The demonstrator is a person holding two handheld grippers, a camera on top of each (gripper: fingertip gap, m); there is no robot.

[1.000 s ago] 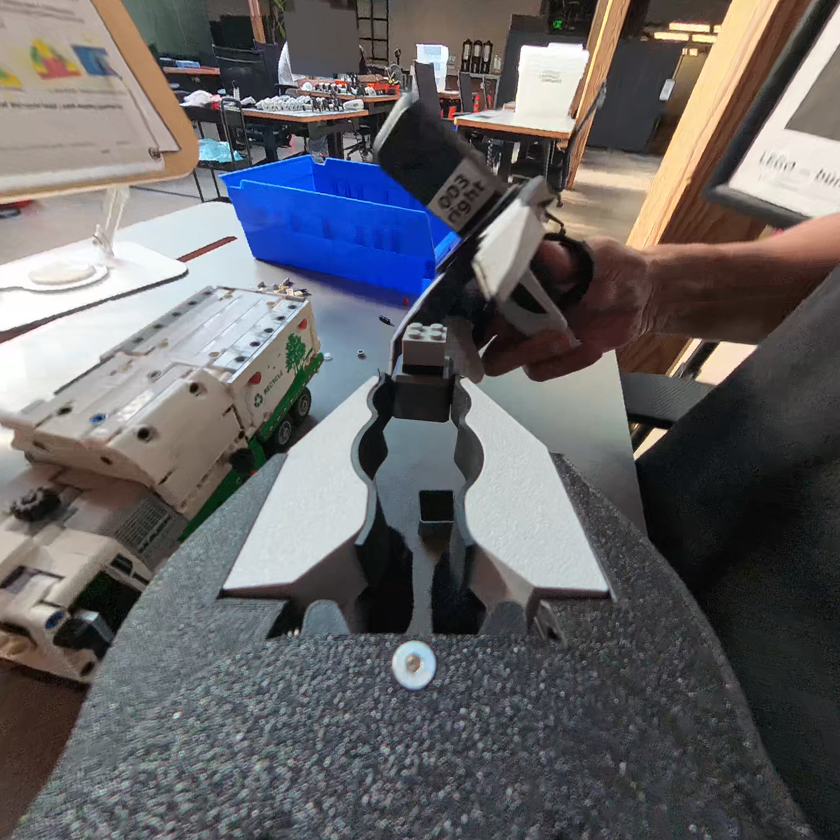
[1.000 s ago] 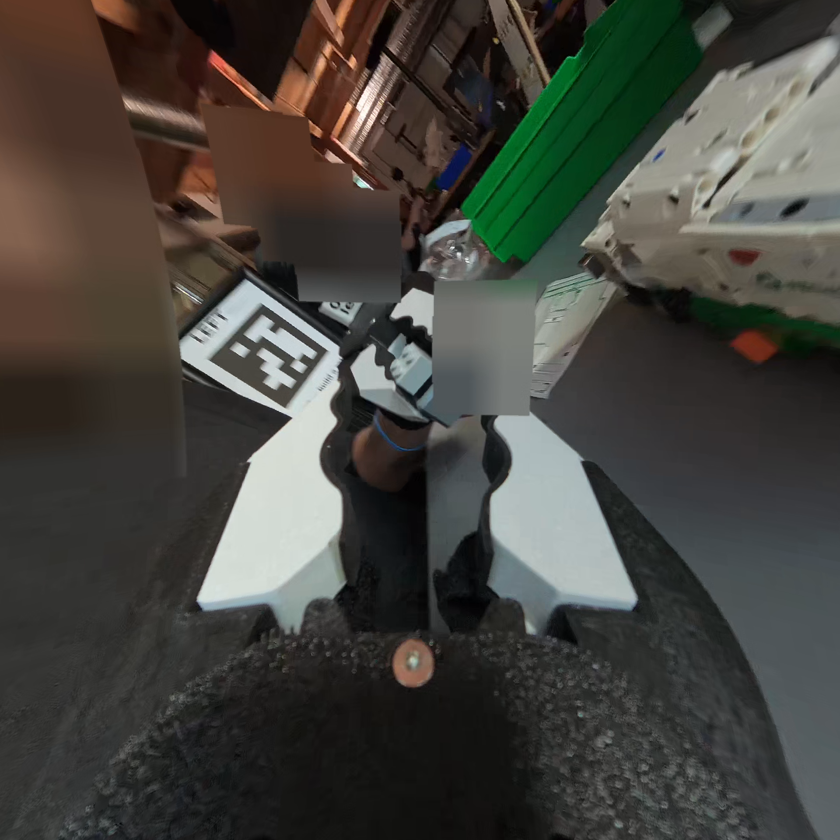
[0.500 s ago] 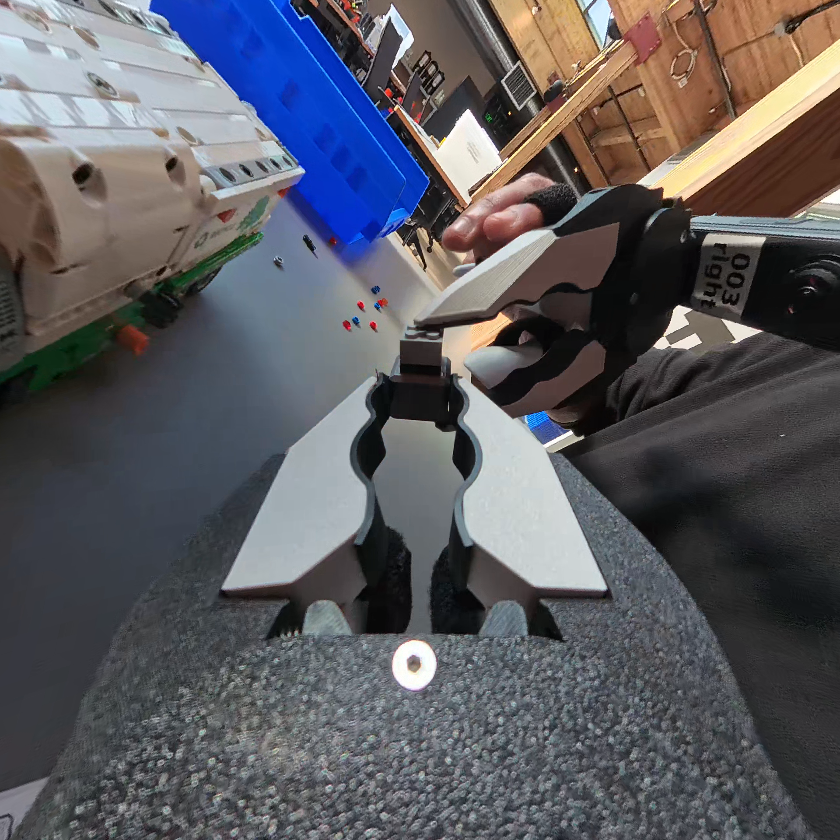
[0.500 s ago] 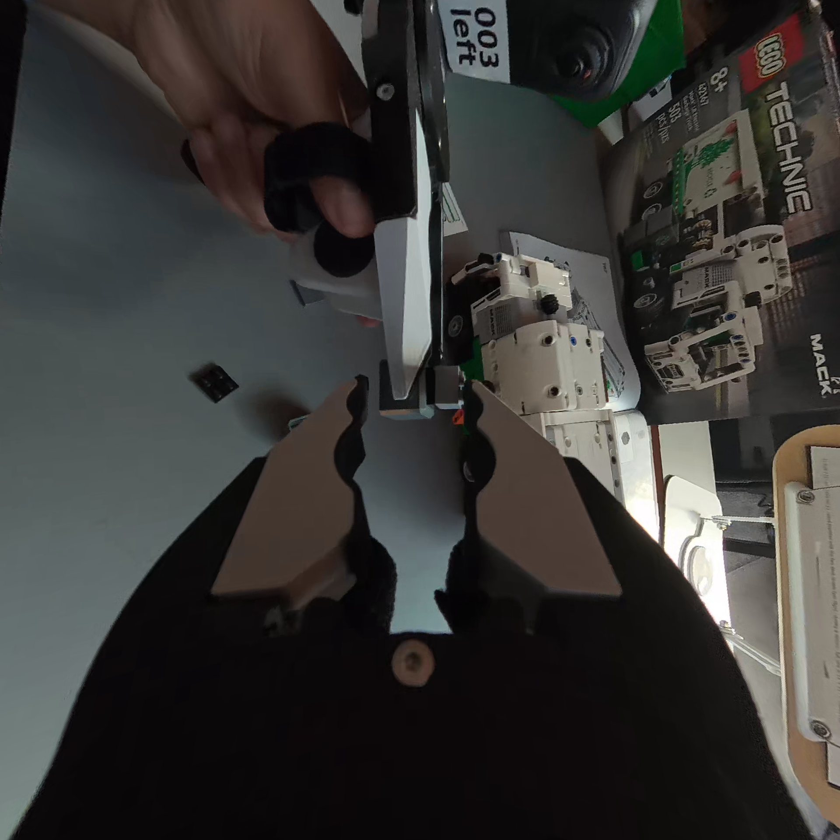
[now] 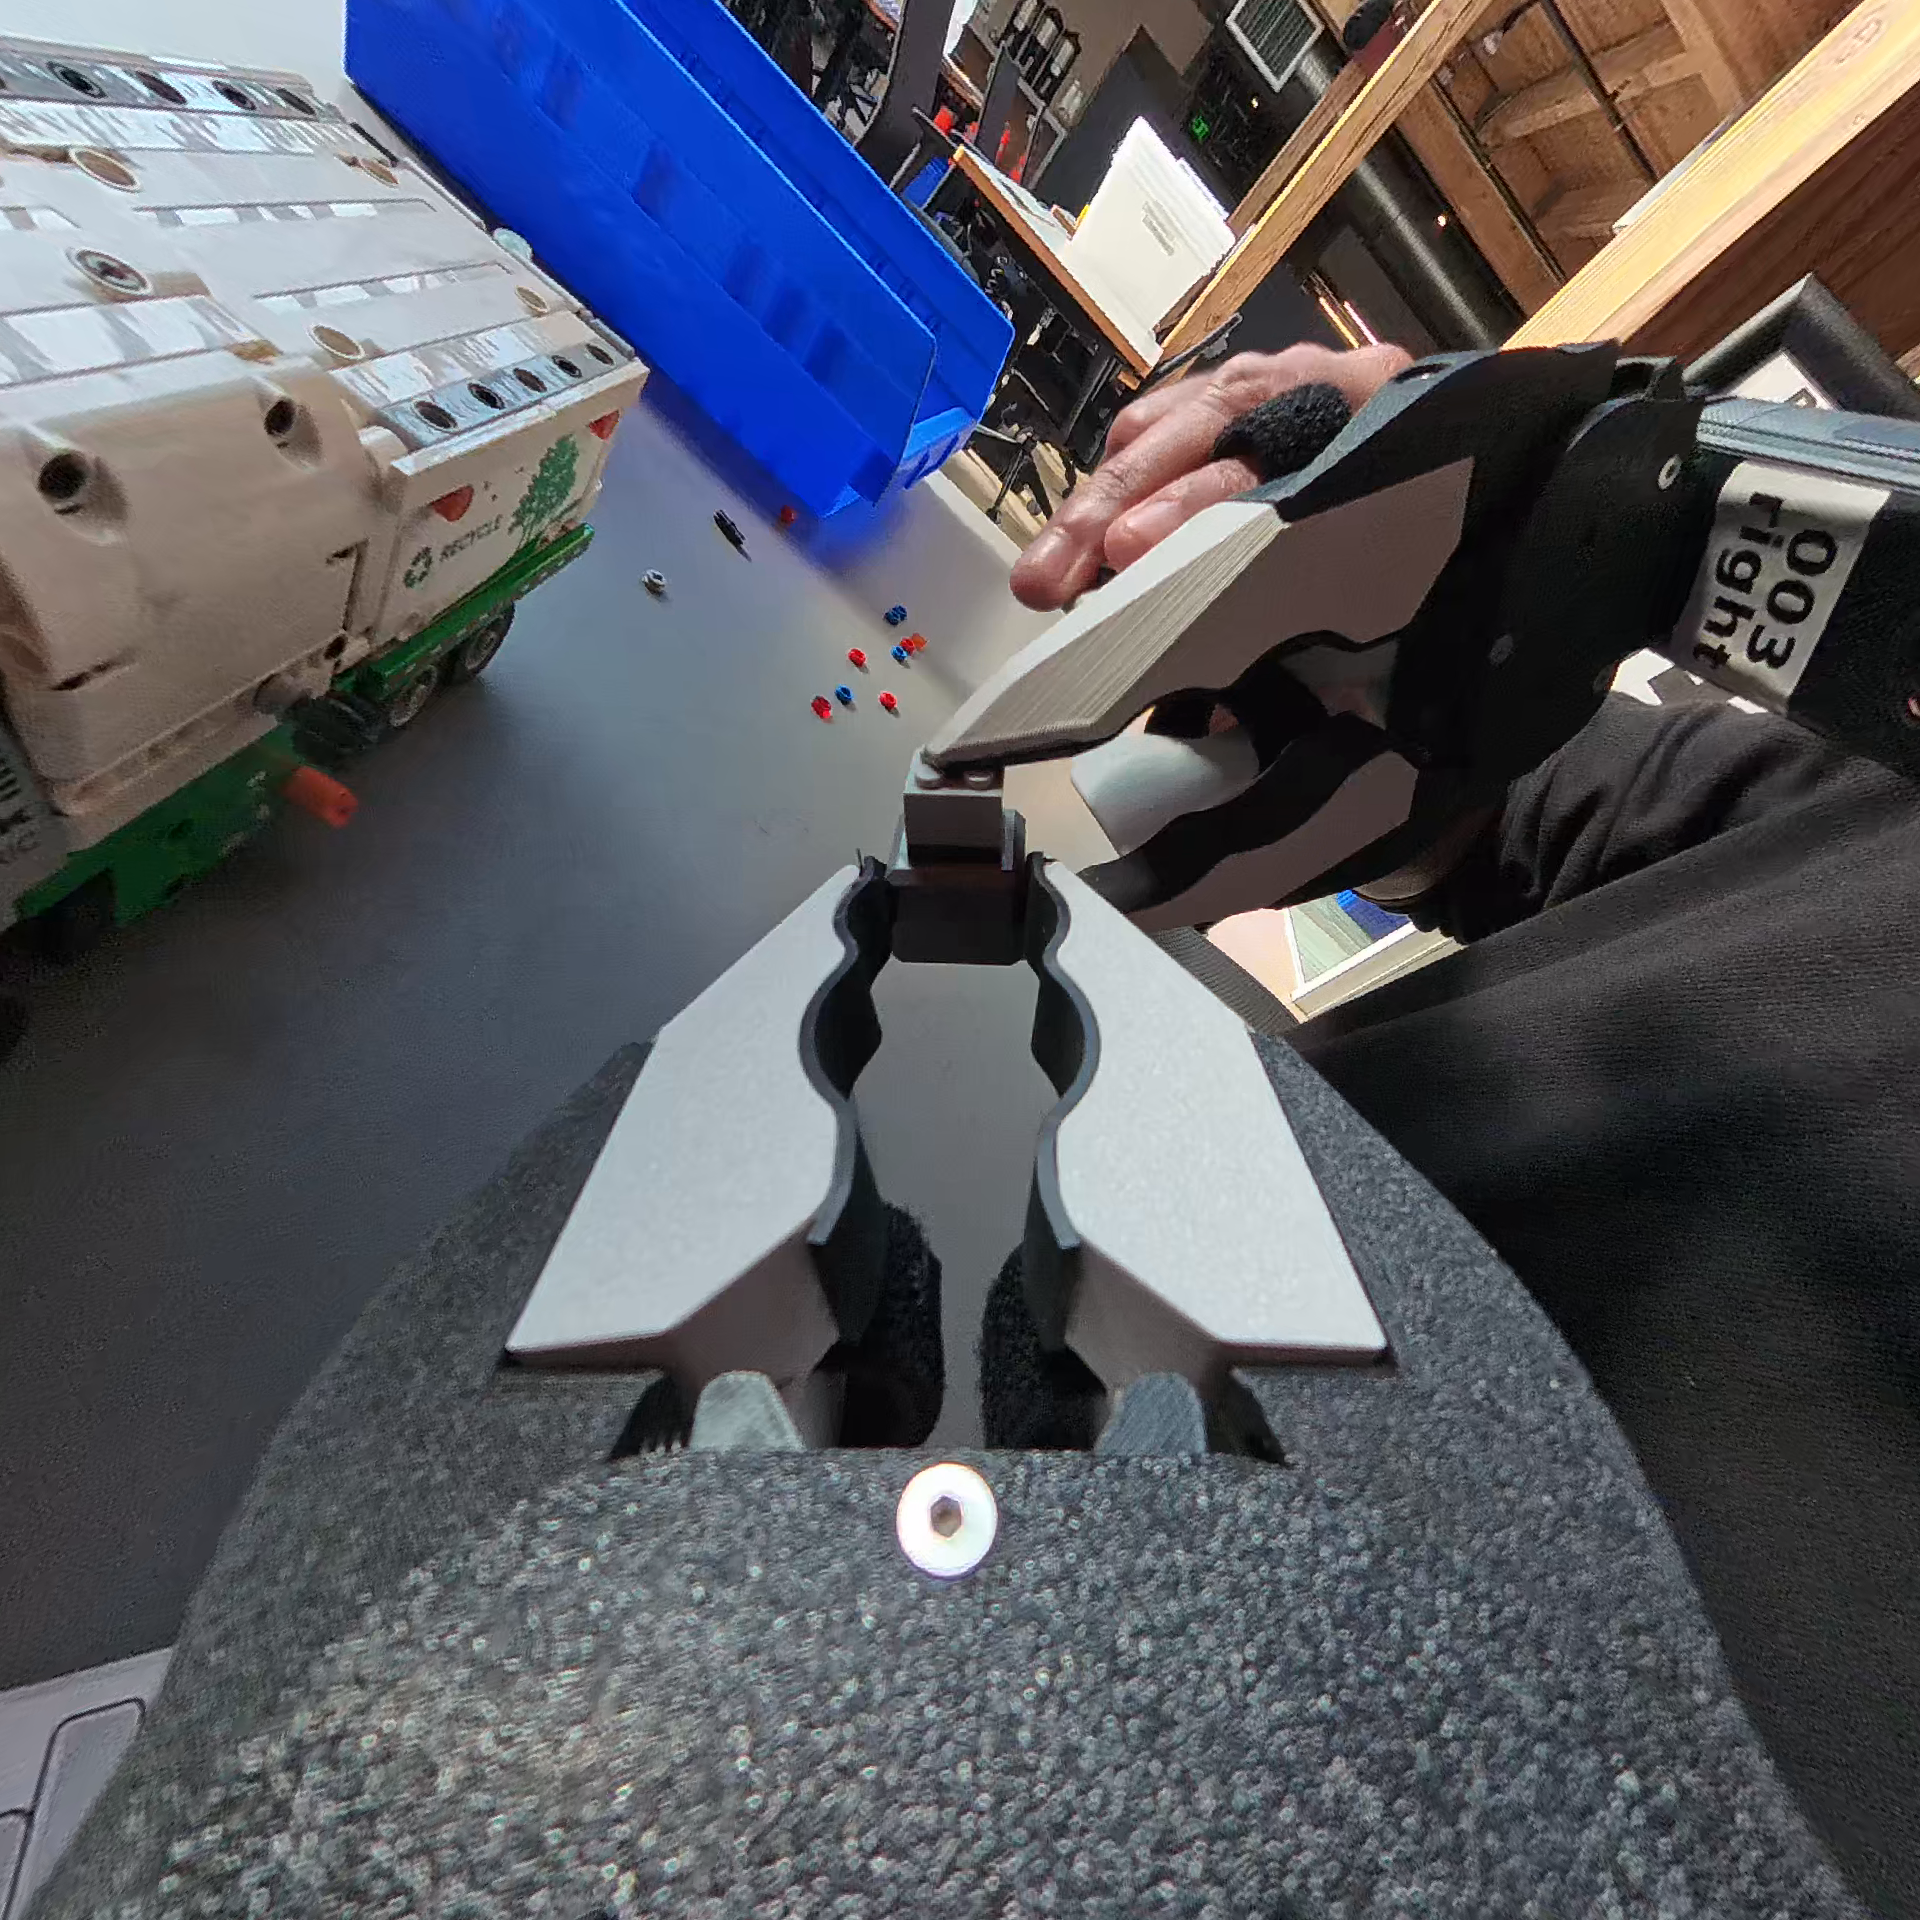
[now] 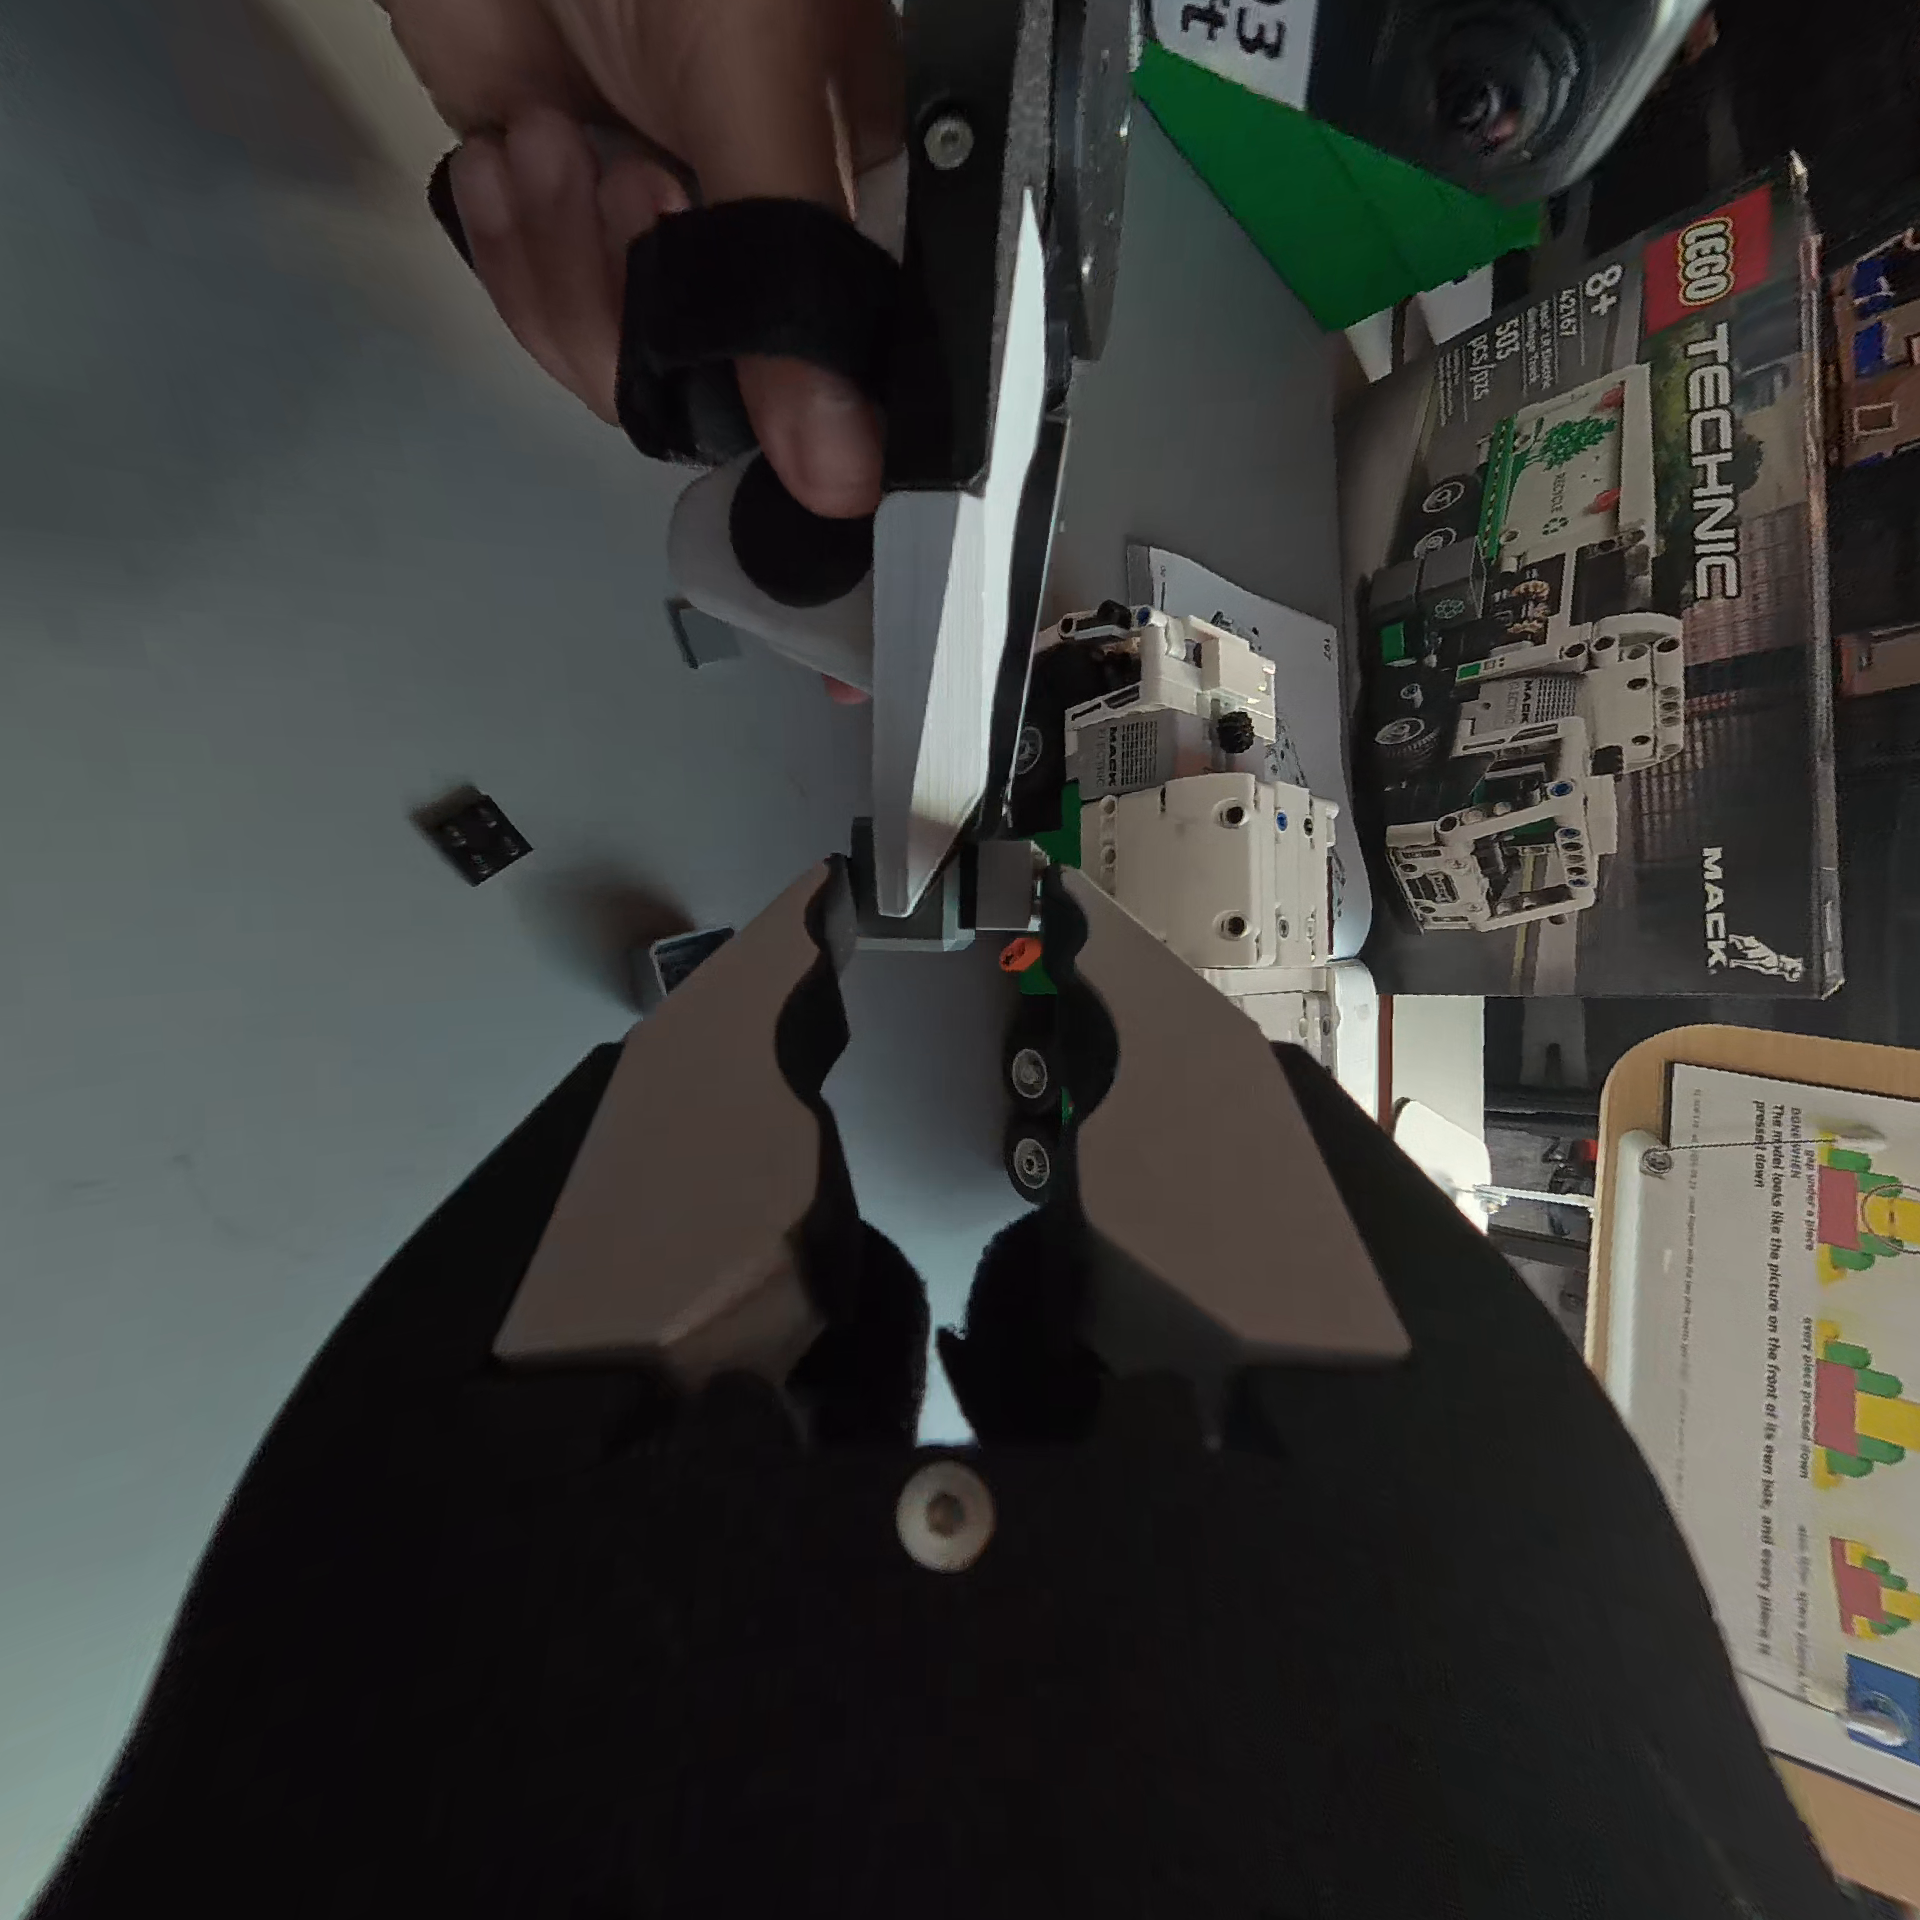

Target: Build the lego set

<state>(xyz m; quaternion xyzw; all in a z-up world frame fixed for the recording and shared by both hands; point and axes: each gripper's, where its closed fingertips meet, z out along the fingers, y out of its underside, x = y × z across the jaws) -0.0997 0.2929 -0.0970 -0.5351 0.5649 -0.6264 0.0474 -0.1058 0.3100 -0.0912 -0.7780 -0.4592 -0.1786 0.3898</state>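
Note:
My left gripper (image 5: 956, 904) is shut on the sides of a dark grey brick (image 5: 954, 925) with a light grey brick (image 5: 954, 821) stacked on it, held above the grey table (image 5: 520, 935). My right gripper (image 6: 951, 914) comes in from the right and straddles the stack. Its upper finger (image 5: 1143, 644) lies on the light brick's studs, and its lower finger (image 5: 1247, 862) reaches under, its tip hidden. In the right wrist view the stack (image 6: 914, 930) sits between my fingertips, partly hidden by a left gripper finger (image 6: 956, 675).
A white and green lego truck (image 5: 260, 468) stands at the left, also in the right wrist view (image 6: 1195, 831). A blue bin (image 5: 675, 260) is behind it. Small red and blue pins (image 5: 862, 675) and a black piece (image 6: 478, 831) lie loose. The set's box (image 6: 1610, 623) and an instruction board (image 6: 1766, 1351) stand nearby. The tips of both grippers are at nearly the same place. The right tips stand about 10 cm off the black piece (image 6: 478, 831).
The right gripper has swung down from above and behind the stack and closed its fingers over the top and bottom of the bricks. The left gripper has tilted and still holds the stack.

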